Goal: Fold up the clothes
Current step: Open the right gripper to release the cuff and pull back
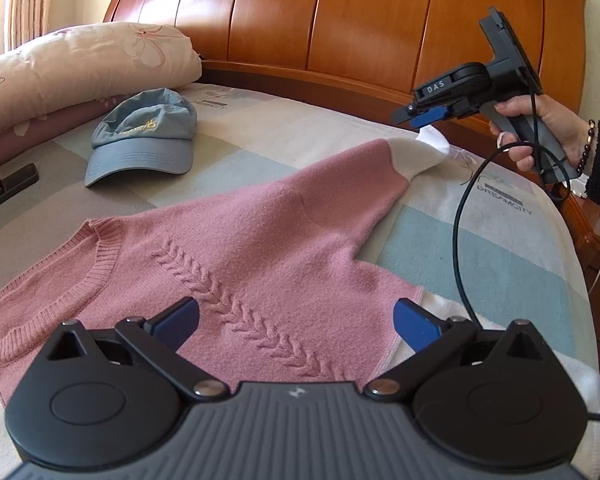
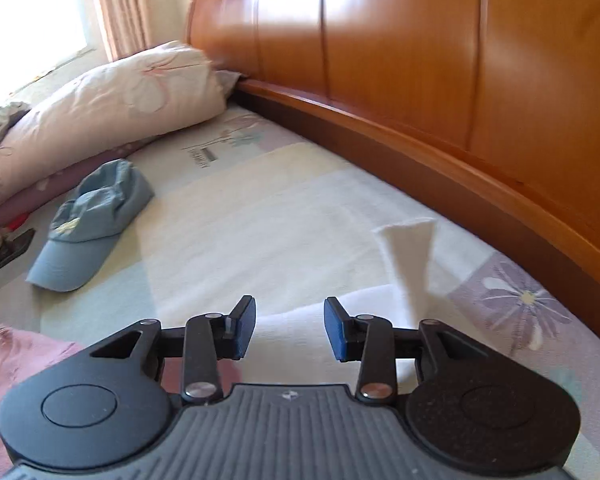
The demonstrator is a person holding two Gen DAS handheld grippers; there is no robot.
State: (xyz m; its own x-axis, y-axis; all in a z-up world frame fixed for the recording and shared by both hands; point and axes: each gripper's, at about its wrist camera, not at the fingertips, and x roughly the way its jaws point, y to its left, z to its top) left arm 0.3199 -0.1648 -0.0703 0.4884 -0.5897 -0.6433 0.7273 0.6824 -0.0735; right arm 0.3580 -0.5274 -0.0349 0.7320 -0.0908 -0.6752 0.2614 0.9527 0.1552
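A pink knitted sweater (image 1: pixel 236 256) lies spread flat on the bed, its cable braid running down the middle. One sleeve stretches toward the headboard and ends in a white cuff (image 1: pixel 424 148). My left gripper (image 1: pixel 296 322) hovers open over the sweater's body, with nothing between its blue pads. My right gripper (image 1: pixel 426 117), held by a hand, hangs just above the cuff. In the right wrist view the right gripper (image 2: pixel 290 328) stands open and holds nothing. The white cuff (image 2: pixel 410 248) lies ahead of it on the sheet. A corner of the pink sweater (image 2: pixel 20 356) shows at the lower left.
A blue cap (image 1: pixel 140 136) sits on the bed left of the sleeve, beside stacked floral pillows (image 1: pixel 84 64). The wooden headboard (image 1: pixel 340 20) runs along the far side. A black cable (image 1: pixel 460 240) hangs from the right gripper. A dark flat object (image 1: pixel 8 184) lies at the left edge.
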